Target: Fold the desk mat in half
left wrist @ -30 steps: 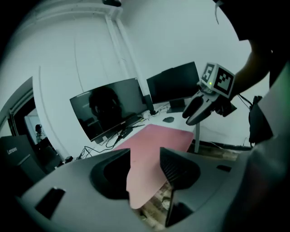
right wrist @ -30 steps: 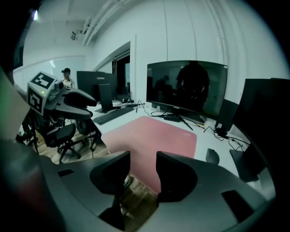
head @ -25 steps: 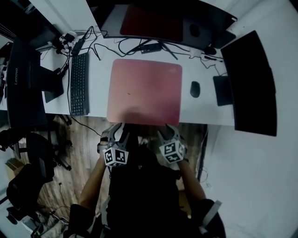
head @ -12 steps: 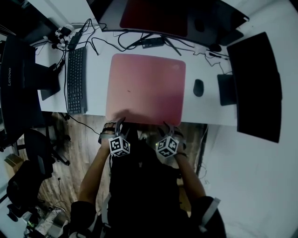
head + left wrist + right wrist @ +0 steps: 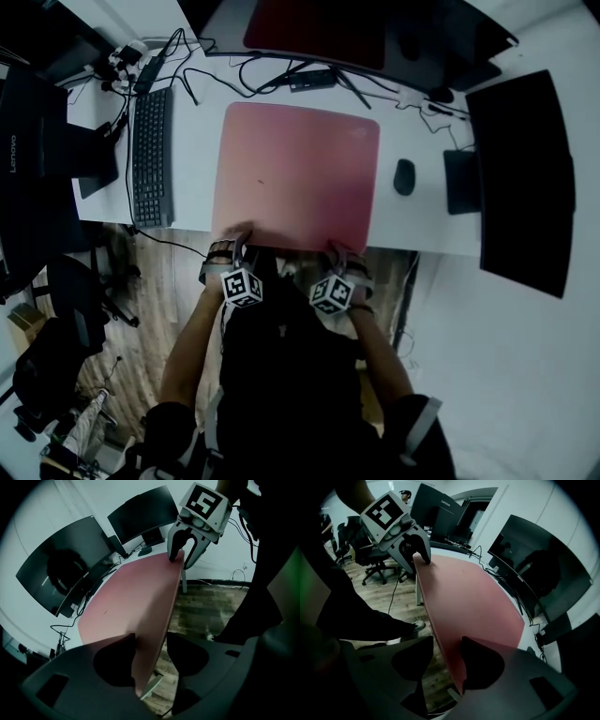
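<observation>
A pink desk mat [image 5: 295, 173] lies flat on the white desk [image 5: 197, 141], its near edge along the desk's front edge. My left gripper [image 5: 237, 248] is at the mat's near left corner and my right gripper [image 5: 339, 253] at its near right corner. In the left gripper view the mat [image 5: 131, 597] passes edge-on between the left gripper's [image 5: 152, 653] jaws, which are closing without pressing on it. In the right gripper view the mat's edge [image 5: 473, 602] sits between the right gripper's [image 5: 445, 660] jaws, which are opening with a gap.
A black keyboard [image 5: 150, 155] lies left of the mat and a mouse [image 5: 404, 176] to its right. A curved monitor [image 5: 319, 28] and cables [image 5: 281, 84] are behind it. A dark monitor [image 5: 525, 178] stands at the right, another [image 5: 37, 141] at the left. Office chairs [image 5: 66, 309] stand on the wood floor.
Both grippers have moved forward from below the desk edge to the mat's near corners, and their jaws now straddle its edge.
</observation>
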